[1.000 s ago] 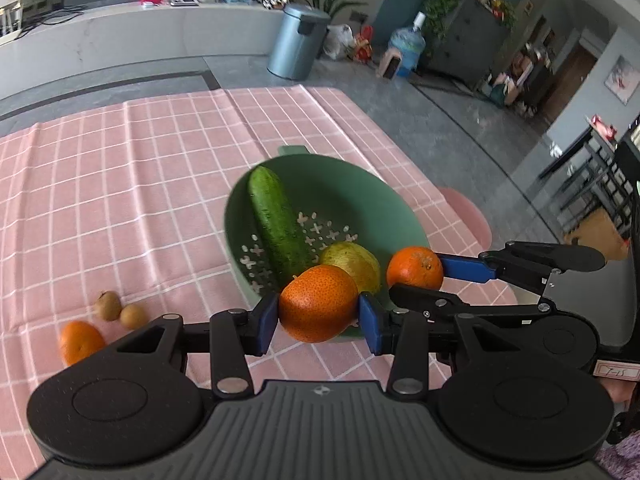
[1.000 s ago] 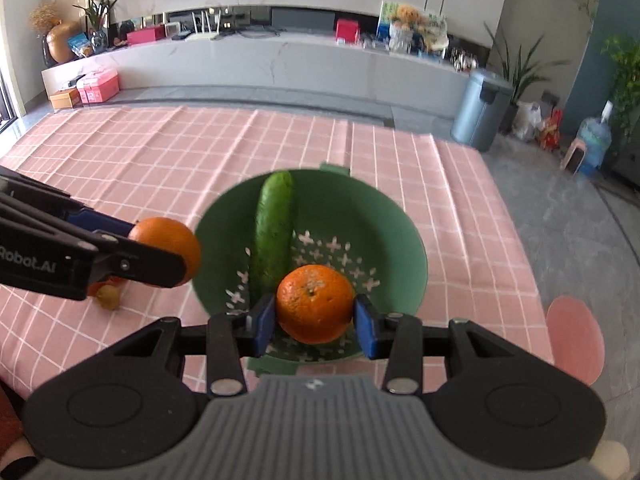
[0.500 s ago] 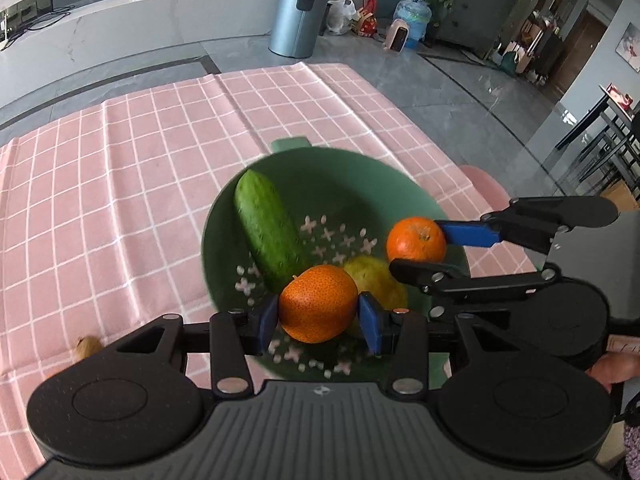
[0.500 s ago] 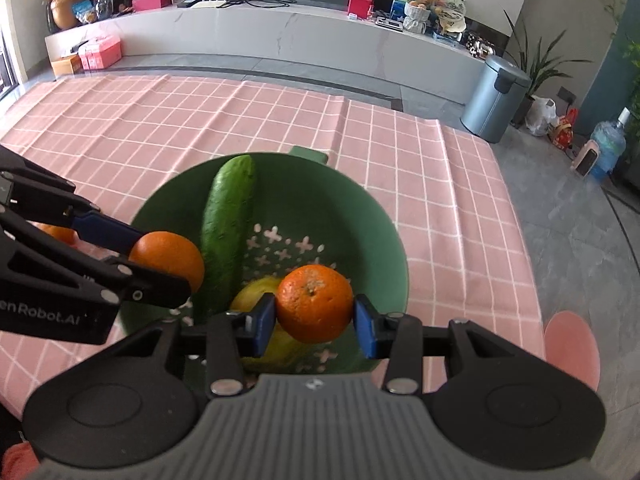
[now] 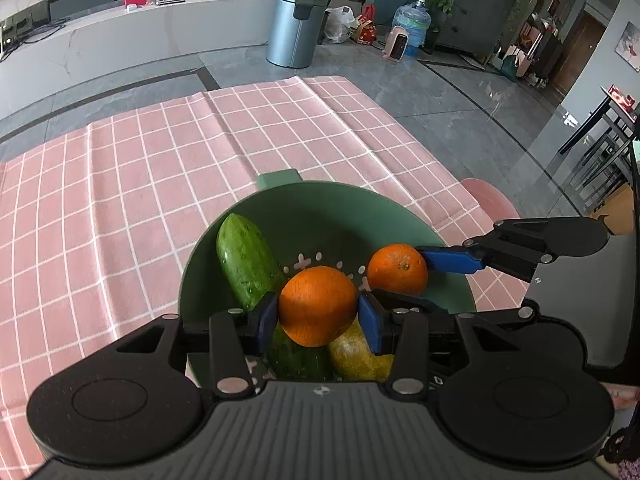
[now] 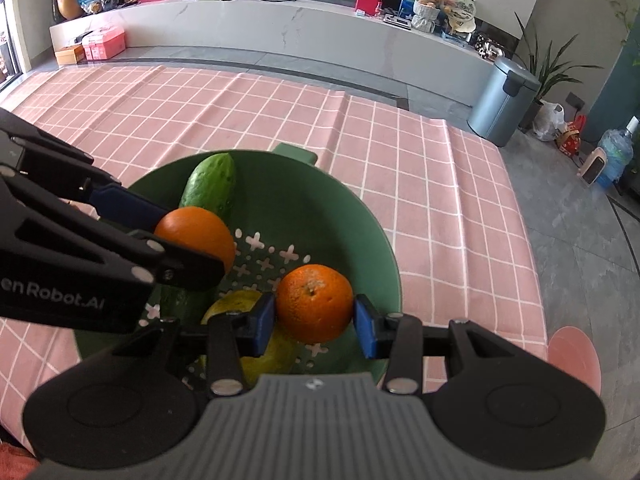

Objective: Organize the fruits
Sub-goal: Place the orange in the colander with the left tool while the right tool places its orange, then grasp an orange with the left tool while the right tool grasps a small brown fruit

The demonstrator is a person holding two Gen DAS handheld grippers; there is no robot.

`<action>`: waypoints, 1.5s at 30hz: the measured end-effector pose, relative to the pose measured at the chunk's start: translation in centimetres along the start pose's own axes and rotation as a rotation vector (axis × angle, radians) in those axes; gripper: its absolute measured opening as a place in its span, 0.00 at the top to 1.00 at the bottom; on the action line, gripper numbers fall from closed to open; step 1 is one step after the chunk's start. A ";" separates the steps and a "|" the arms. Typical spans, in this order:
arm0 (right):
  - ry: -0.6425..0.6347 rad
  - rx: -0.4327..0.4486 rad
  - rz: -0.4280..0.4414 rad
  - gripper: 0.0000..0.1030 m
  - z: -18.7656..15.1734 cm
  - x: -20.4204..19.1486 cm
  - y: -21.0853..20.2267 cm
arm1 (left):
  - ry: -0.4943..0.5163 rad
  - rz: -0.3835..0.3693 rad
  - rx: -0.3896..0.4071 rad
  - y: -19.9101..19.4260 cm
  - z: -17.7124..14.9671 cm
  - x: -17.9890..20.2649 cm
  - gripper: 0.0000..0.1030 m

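A green colander bowl (image 5: 320, 208) (image 6: 352, 216) sits on the pink checked tablecloth. Inside lie a cucumber (image 5: 246, 260) (image 6: 212, 180) and a yellow-green fruit (image 5: 356, 356) (image 6: 276, 356). My left gripper (image 5: 318, 312) is shut on an orange (image 5: 318, 306) and holds it over the bowl; the same orange shows in the right wrist view (image 6: 196, 236). My right gripper (image 6: 314, 310) is shut on a second orange (image 6: 314, 308), also over the bowl, to the right of the first; it shows in the left wrist view (image 5: 396, 270).
The pink tablecloth (image 5: 140, 184) (image 6: 440, 200) covers the table; its right edge drops to a grey floor. A pink round stool (image 6: 574, 352) (image 5: 488, 200) stands by the table's right side. A grey bin (image 5: 296, 28) stands beyond the far edge.
Both grippers moved forward and lower over the bowl with their oranges. The loose fruit on the cloth at the left has left the left wrist view.
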State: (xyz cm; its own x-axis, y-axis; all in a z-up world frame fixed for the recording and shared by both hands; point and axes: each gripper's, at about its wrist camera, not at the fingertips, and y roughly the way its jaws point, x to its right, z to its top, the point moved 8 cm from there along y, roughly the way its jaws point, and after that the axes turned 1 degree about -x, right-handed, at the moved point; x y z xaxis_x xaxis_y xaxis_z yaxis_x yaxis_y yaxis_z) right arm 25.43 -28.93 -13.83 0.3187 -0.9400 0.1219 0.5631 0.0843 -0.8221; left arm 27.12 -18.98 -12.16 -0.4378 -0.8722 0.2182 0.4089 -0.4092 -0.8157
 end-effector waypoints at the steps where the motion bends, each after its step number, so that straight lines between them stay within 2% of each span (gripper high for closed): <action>1: -0.001 0.000 -0.002 0.62 0.1 0.1 0.1 | 0.002 0.002 0.000 0.1 0.1 0.1 0.52; 13: 0.008 -0.009 -0.007 0.61 0.4 0.4 0.7 | 0.000 0.029 0.009 0.7 0.7 0.1 0.45; 16: -0.003 -0.008 -0.013 0.60 0.4 0.3 0.5 | -0.009 0.029 0.024 0.3 0.5 0.1 0.36; 17: -0.005 -0.007 -0.017 0.56 0.4 0.3 0.4 | -0.011 0.027 0.029 0.1 0.5 0.1 0.34; 19: -0.010 -0.005 -0.033 0.51 0.4 0.2 0.2 | -0.013 0.025 0.031 -0.3 0.5 0.2 0.34; 24: -0.013 -0.005 -0.073 0.51 0.3 0.1 -0.9 | -0.010 0.019 0.044 -1.9 0.0 0.5 0.33; 30: 0.005 0.031 -0.096 0.46 0.1 -0.8 -3.1 | 0.027 0.069 0.077 -4.8 -0.8 0.5 0.33; 35: 0.045 0.096 -0.085 0.46 -0.1 -2.8 -5.8 | 0.051 0.088 0.095 -7.5 -2.0 0.0 0.33; 40: 0.094 0.156 -0.034 0.46 -0.3 -5.8 -7.9 | 0.067 0.116 0.119 -10.5 -3.7 -1.6 0.33; 45: 0.103 0.180 0.016 0.46 -1.0 -9.4 -8.7 | 0.053 0.167 0.140 -12.9 -5.6 -4.1 0.33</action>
State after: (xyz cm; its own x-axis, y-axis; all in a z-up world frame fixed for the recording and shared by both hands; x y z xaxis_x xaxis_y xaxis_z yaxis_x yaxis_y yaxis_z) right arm 16.79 -21.16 -8.42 0.2540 -0.9662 0.0442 0.6889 0.1487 -0.7095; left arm 19.15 -8.66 -5.54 -0.3948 -0.9172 0.0542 0.5847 -0.2964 -0.7552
